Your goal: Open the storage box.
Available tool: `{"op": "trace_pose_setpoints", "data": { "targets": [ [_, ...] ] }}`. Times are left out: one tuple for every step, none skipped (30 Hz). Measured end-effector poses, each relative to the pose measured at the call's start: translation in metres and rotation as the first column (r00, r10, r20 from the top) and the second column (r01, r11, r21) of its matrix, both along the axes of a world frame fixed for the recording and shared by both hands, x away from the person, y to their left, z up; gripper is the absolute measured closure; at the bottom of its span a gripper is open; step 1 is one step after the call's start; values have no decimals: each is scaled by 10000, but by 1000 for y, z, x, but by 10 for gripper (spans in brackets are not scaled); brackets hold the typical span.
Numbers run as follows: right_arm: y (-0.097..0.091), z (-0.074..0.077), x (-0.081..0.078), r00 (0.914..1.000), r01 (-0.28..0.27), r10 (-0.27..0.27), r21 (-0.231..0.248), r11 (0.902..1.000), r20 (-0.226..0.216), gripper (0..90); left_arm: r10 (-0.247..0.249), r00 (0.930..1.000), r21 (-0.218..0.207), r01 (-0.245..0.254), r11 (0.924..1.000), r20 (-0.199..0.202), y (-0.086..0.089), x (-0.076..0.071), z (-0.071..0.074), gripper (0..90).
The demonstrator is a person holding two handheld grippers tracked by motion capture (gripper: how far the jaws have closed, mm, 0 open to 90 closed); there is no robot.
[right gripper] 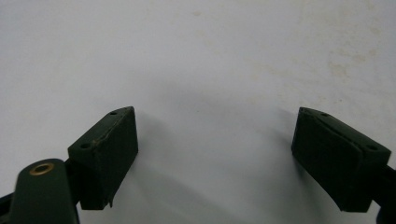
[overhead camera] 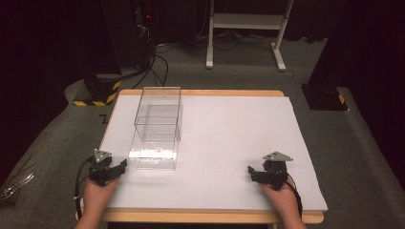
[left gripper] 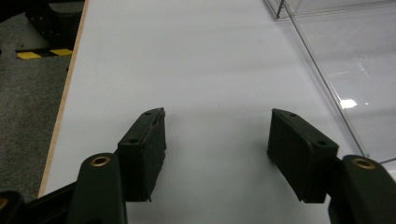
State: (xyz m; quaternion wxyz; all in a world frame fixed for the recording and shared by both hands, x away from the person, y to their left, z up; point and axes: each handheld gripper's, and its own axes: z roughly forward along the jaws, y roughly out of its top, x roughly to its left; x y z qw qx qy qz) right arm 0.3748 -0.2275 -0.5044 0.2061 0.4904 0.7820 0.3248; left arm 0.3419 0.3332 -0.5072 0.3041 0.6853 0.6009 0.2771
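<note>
Left of centre in the high view stands our clear box (overhead camera: 156, 128). We hold the left gripper (overhead camera: 116, 170) spread just beside it, the right gripper (overhead camera: 252, 173) spread well apart. We should approach squarely, since its clear walls are hard to judge.

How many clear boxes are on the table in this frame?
2, as far as the transparent walls let me tell: a taller clear box toward the far left of the table, and a lower clear box touching its near side, close to the left tongs.
</note>
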Motion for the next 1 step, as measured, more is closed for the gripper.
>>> {"op": "trace_pose_setpoints", "data": {
  "targets": [
    [0,0,0,10000,1,-1,-3,10000,3,146,-6,10000,-8,6,10000,1,0,0,0,368]
  ]
}}
